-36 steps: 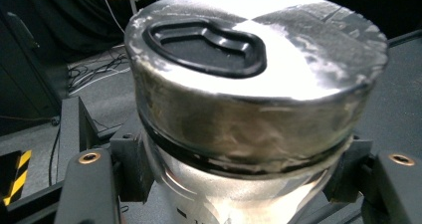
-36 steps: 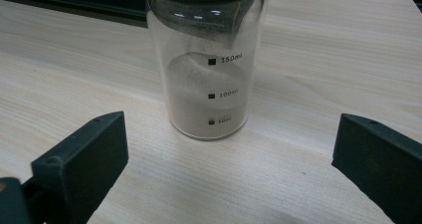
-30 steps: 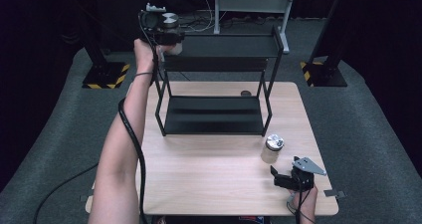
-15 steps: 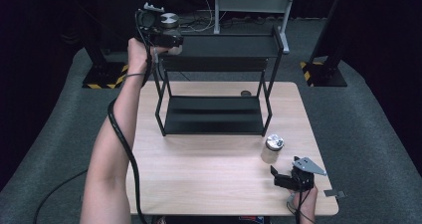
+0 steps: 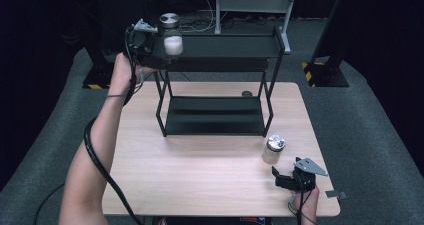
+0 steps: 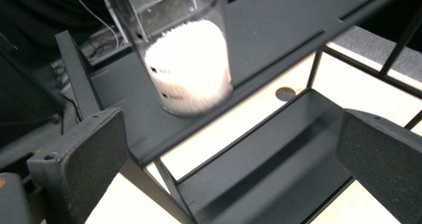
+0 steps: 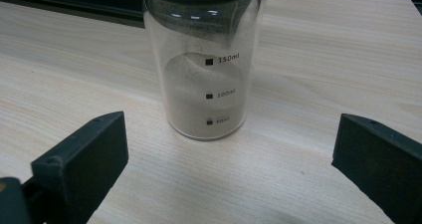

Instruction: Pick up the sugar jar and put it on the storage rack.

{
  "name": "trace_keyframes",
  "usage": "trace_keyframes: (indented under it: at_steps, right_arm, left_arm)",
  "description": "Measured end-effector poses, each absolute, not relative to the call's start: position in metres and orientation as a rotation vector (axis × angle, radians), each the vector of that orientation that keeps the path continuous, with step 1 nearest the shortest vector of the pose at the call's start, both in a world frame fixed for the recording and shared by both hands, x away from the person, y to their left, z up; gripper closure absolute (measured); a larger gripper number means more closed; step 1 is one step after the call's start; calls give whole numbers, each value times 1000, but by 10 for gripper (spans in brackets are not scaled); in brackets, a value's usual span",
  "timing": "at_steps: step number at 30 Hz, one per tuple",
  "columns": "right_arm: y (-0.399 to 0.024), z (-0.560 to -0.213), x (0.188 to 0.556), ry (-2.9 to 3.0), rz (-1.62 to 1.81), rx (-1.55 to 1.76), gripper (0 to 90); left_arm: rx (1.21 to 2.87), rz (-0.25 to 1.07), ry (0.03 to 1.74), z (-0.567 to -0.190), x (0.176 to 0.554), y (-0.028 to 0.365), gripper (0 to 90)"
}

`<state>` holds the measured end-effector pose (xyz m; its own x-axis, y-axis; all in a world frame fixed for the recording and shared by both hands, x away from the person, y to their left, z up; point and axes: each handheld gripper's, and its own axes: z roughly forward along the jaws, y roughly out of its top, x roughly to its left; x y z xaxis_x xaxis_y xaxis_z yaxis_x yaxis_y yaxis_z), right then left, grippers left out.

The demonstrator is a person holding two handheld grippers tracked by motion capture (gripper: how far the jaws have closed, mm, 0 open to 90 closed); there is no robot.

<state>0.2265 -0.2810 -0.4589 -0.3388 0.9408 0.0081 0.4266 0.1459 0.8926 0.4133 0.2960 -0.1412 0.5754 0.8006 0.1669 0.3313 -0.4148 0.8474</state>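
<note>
Just ahead of the right gripper (image 5: 295, 177), at the near right of the desk (image 5: 200, 185), stands a jar of tan powder (image 7: 206, 79). Its jaws are spread wide with nothing between them, and the jar sits in line with the gap but apart from both pads. It is clear glass with a dark lid and printed volume marks, the powder heaped unevenly and dusting the wall above. If this gripper closes before it has gone forward enough, the pads would catch only the near curve of the glass and could push the jar over or send it skidding on the smooth wood.

Farther off, the left gripper (image 5: 150, 47) is held up at the left end of the black shelf (image 5: 225, 47). Its jaws have just been opening and now stand fully apart, gripping nothing. Directly ahead of them, resting on the top tier, is the jar of white powder (image 6: 191, 67), clear-walled with a silver lid (image 5: 169, 20), filled roughly halfway with a level white mass.

That jar stands close to the shelf's front edge and near its end post. I judge the main risk to be here: a pad or the trailing cable (image 5: 100, 150) brushing the glass while the hand draws away could tip it off the tier onto the desk below. Pulling straight back, clear of the jar, would avoid that.
</note>
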Motion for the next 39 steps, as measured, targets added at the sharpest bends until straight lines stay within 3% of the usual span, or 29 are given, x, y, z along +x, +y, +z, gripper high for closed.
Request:
trace_keyframes:
  at_steps: [7,17,29,39]
  right_arm:
    - [-281,-459,226,1847,1144,1307,0]
    - [-281,-460,225,1837,1147,1306,0]
    - [-278,-460,224,1837,1134,1296,0]
    - [-278,-459,224,1839,1128,1296,0]
  left_arm:
    - [2024,742,847,-170,388,300,0]
    - [2153,803,777,-243,338,286,0]
    - [2174,532,985,-370,310,311,0]
    - [2077,484,1098,-425,293,316,0]
